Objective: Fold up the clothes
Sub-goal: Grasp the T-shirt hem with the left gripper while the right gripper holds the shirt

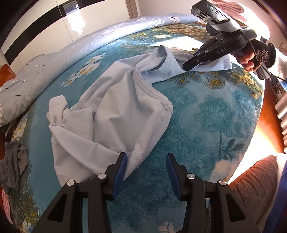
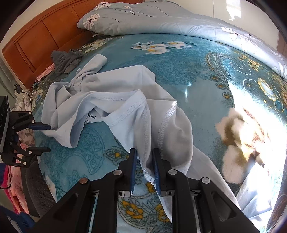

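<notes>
The crumpled pale blue cotton T-shirt (image 1: 111,100) lies on the teal floral plush blanket (image 1: 206,125), its long axis running between both grippers (collar opening towards the person). The left gripper (image 1: 146,167) stands half open, shirt edge touching one pad. The right gripper (image 2: 144,165), nearly closed, has a seamed fold between its pads.

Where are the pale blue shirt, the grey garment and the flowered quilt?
pale blue shirt (image 1: 107,107), left wrist view, its crumpled body.
grey garment (image 2: 66,60), right wrist view, its bunched middle.
flowered quilt (image 2: 143,16), right wrist view, its folded top.
</notes>
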Demonstrator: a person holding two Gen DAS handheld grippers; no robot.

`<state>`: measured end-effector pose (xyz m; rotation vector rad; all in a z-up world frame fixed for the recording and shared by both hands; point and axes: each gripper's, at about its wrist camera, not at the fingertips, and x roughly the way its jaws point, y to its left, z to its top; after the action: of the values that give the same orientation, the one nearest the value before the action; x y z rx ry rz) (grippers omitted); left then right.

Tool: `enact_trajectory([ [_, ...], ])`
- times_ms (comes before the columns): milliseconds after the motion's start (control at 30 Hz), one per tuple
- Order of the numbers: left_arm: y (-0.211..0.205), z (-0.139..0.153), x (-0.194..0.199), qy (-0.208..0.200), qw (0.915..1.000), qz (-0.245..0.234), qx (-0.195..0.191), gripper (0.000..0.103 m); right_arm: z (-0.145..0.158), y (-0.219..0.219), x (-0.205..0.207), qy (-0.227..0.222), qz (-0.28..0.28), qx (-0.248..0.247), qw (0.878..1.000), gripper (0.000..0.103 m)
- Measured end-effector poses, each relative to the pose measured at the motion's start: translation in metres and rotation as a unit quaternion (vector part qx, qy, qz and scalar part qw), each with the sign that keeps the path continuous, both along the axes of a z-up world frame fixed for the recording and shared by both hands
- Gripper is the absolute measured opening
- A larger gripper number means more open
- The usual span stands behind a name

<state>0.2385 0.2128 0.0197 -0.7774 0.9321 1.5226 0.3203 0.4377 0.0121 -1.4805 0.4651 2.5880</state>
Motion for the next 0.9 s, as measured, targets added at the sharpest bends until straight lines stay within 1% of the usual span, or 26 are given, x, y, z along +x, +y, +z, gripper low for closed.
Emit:
enact_trajectory([
  [133, 0.001, -0.010, 0.001, 0.019, 0.9997, -0.012, -0.006, 0.048, -0.004, 0.004, -0.001, 0.000, -0.005, -0.008, 1.000, 0.015],
  [167, 0.000, -0.008, 0.000, 0.023, 0.9997, -0.008, -0.002, 0.044, -0.005, 0.004, -0.001, 0.002, -0.005, -0.009, 1.000, 0.015],
  [200, 0.000, -0.007, -0.001, 0.031, 0.9995, 0.000, 0.002, 0.032, -0.004, 0.004, 0.000, 0.003, -0.005, -0.008, 1.000, 0.015],
  [233, -0.001, -0.005, -0.004, 0.038, 0.9992, 0.010, 0.007, 0.024, -0.004, 0.003, 0.000, 0.002, -0.004, -0.005, 1.000, 0.012],
  [267, -0.002, -0.003, -0.009, 0.035, 0.9990, 0.025, 0.013, 0.011, -0.003, 0.002, -0.001, -0.002, -0.003, -0.002, 1.000, 0.011],
  [333, -0.004, 0.005, -0.022, 0.008, 0.9976, 0.059, 0.034, 0.009, 0.000, 0.001, -0.003, -0.015, 0.002, 0.008, 1.000, 0.008],
  [367, -0.004, 0.009, -0.027, 0.009, 0.9962, 0.075, 0.043, 0.007, 0.004, -0.001, -0.005, -0.017, 0.003, 0.022, 1.000, 0.007],
  [433, -0.004, 0.021, -0.037, 0.032, 0.9921, 0.106, 0.059, 0.006, 0.018, -0.002, -0.009, -0.016, 0.001, 0.056, 0.998, 0.006],
  [500, -0.002, 0.044, -0.051, 0.047, 0.9852, 0.141, 0.085, 0.005, 0.044, 0.002, -0.014, 0.005, -0.017, 0.088, 0.996, 0.006],
  [533, -0.001, 0.061, -0.059, 0.051, 0.9804, 0.159, 0.105, 0.005, 0.060, 0.006, -0.017, 0.019, -0.029, 0.105, 0.994, 0.006],
  [600, -0.002, 0.102, -0.078, 0.057, 0.9674, 0.197, 0.149, 0.005, 0.103, 0.013, -0.020, 0.058, -0.054, 0.138, 0.987, 0.006],
  [700, -0.012, 0.175, -0.097, 0.084, 0.9425, 0.243, 0.214, 0.005, 0.175, 0.017, -0.023, 0.124, -0.077, 0.182, 0.972, 0.005],
  [767, -0.020, 0.224, -0.100, 0.107, 0.9258, 0.260, 0.253, 0.005, 0.226, 0.009, -0.021, 0.164, -0.082, 0.222, 0.958, 0.005],
  [833, -0.027, 0.270, -0.096, 0.133, 0.9109, 0.269, 0.283, 0.005, 0.274, -0.004, -0.018, 0.200, -0.081, 0.256, 0.942, 0.005],
  [900, -0.036, 0.313, -0.086, 0.159, 0.8980, 0.269, 0.309, 0.005, 0.318, -0.022, -0.010, 0.229, -0.085, 0.302, 0.921, 0.005],
])
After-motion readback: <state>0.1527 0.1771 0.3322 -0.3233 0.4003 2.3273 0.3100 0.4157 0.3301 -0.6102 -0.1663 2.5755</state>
